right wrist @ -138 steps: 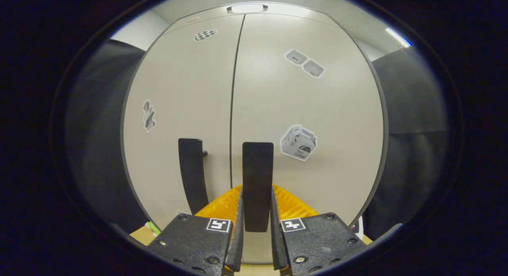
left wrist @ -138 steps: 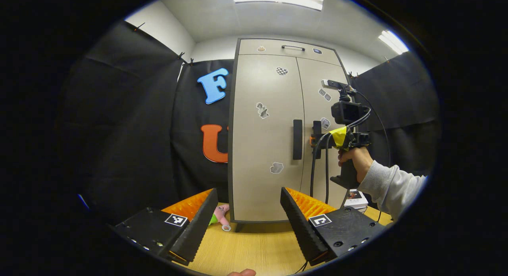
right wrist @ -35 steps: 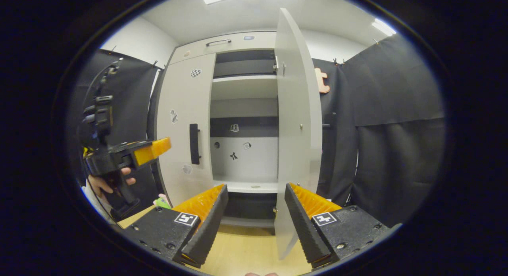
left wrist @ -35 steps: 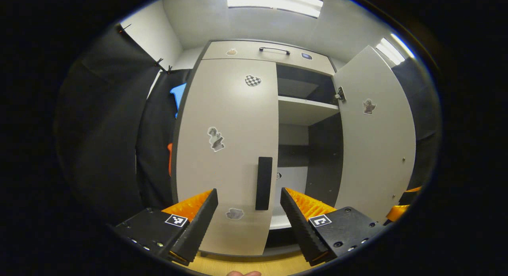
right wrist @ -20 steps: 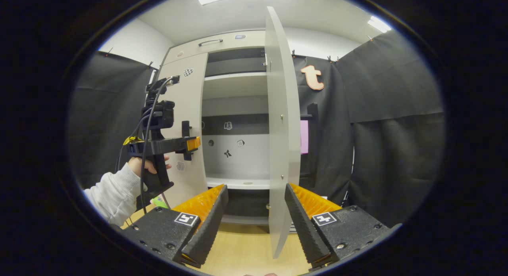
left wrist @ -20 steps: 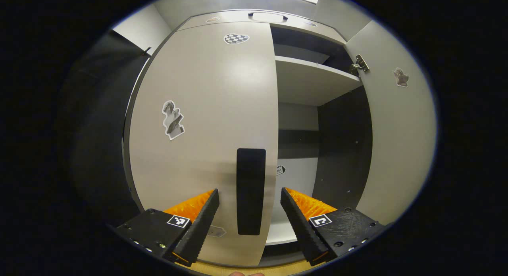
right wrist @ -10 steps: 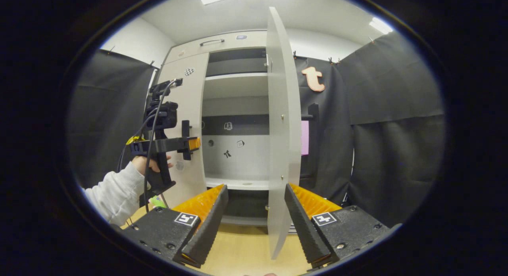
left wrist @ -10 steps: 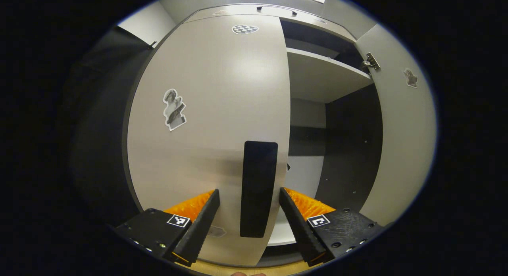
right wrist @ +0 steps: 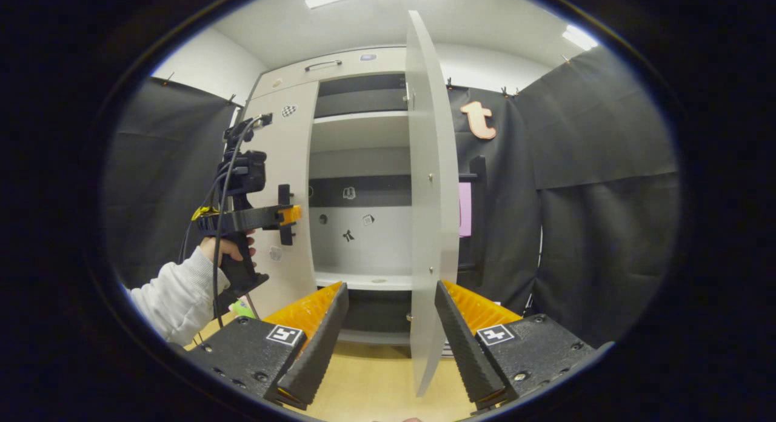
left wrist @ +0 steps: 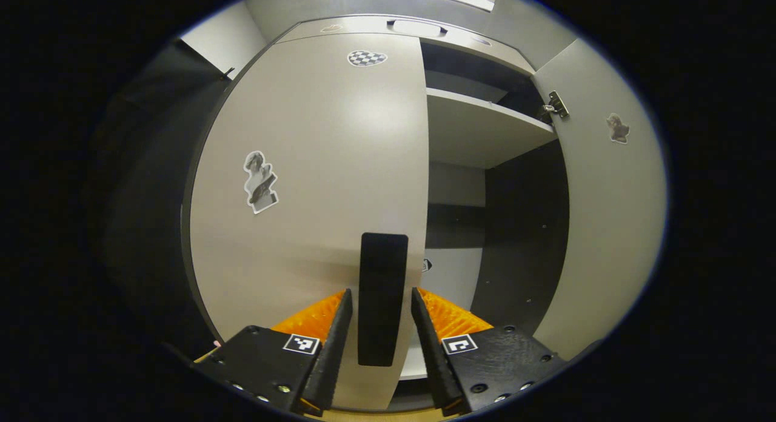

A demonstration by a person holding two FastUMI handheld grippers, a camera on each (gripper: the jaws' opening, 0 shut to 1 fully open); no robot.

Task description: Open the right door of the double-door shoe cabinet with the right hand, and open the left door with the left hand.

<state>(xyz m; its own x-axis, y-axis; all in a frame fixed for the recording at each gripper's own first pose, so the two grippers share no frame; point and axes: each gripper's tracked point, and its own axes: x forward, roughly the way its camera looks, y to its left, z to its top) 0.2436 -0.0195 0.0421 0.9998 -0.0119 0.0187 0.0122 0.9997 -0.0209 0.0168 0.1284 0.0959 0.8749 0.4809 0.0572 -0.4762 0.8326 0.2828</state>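
Observation:
The beige shoe cabinet's left door (left wrist: pixel 315 167) is closed. Its black vertical handle (left wrist: pixel 382 298) stands between the fingers of my left gripper (left wrist: pixel 382 291), which have drawn in close, leaving a thin gap on each side. The right door (right wrist: pixel 427 197) is swung wide open and seen nearly edge-on, baring the shelves (right wrist: pixel 364 128). My right gripper (right wrist: pixel 388 298) is open and holds nothing, a short way back from that door's edge. In the right gripper view, a hand (right wrist: pixel 227 246) holds the left gripper (right wrist: pixel 290 216) against the left door's handle (right wrist: pixel 284 197).
The cabinet stands on a wooden table (right wrist: pixel 376 379). Black cloth walls (right wrist: pixel 594 167) close in both sides. A small green object (right wrist: pixel 242 308) lies by the cabinet's lower left corner. Something pink (right wrist: pixel 465 210) shows behind the open right door. A grey sleeve (right wrist: pixel 176 294) crosses the lower left.
The left gripper's fingers have narrowed around the left door's handle over the last half second. The right door stays open and the right gripper has barely moved.

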